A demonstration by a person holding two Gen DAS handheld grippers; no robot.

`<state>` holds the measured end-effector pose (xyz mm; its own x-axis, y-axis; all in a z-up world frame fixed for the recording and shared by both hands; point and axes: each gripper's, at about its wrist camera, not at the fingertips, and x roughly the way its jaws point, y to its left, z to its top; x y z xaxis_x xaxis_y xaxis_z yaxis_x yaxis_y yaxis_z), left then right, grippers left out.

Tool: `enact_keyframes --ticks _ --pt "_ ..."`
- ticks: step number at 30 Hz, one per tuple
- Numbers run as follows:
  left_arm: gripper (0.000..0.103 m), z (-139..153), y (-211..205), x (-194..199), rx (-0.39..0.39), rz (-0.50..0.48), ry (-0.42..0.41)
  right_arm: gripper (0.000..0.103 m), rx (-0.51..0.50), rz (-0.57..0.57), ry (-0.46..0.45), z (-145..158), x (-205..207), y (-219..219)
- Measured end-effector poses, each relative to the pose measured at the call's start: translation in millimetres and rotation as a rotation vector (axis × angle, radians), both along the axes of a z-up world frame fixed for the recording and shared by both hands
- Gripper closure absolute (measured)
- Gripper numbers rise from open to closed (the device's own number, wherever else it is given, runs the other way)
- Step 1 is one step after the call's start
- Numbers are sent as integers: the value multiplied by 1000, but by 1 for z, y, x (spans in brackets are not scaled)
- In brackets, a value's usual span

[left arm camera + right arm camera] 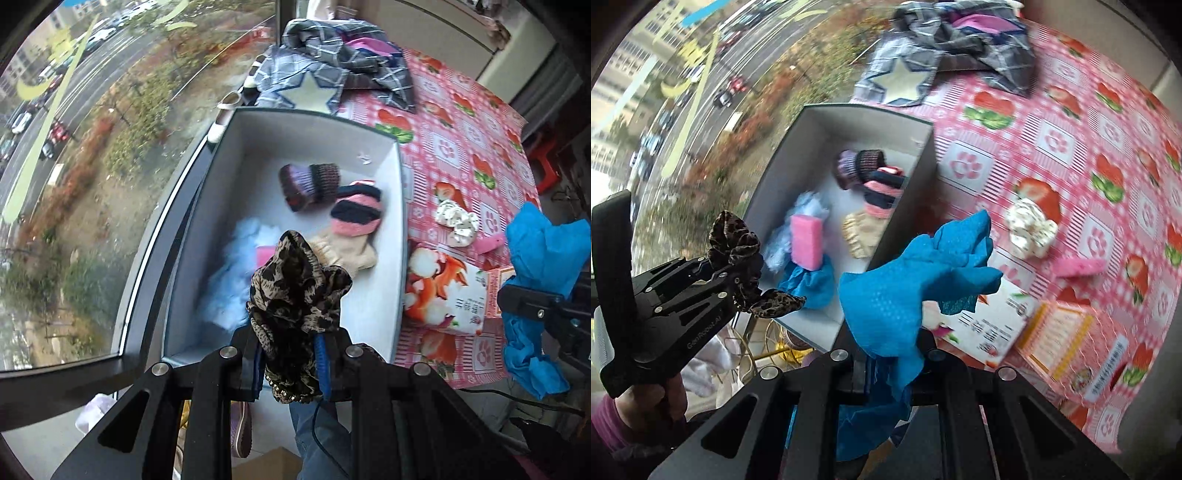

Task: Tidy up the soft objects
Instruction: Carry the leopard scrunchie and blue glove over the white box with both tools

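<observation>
My left gripper (291,354) is shut on a leopard-print cloth (295,291) and hangs over the near end of an open white box (400,206). My right gripper (890,365) is shut on a crumpled blue cloth (912,291), just right of the box's wall (919,166) and above the table. Each gripper shows in the other's view: the left gripper (738,284) with its leopard cloth (735,236), the right gripper (524,306) with the blue cloth (543,243). In the box lie rolled knit socks (308,182), a pink-and-navy striped one (356,210), a beige piece (347,251), a pink sponge (807,240), pale blue fluff (809,206) and another blue cloth (812,284).
On the pink strawberry tablecloth (1052,140) lie a white floral scrunchie (1030,229), a pink sponge (1078,266), printed packets (990,325) and, at the far end, a plaid shirt (945,40). A window pane (92,166) runs close along the box's left side.
</observation>
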<state>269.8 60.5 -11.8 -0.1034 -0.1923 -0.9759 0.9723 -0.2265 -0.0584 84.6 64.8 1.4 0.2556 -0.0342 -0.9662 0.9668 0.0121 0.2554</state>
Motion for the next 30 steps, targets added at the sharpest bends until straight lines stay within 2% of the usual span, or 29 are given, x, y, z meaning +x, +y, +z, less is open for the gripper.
enact_keyframes --ticks 5,16,30 --pt "78 -6 1 12 22 31 -8 91 -2 61 3 -1 23 -10" --pt "78 -11 1 16 47 34 -12 91 -30 158 10 1 65 -29" --pt "77 -21 -2 21 87 42 -8 91 -7 190 2 -9 81 -31"
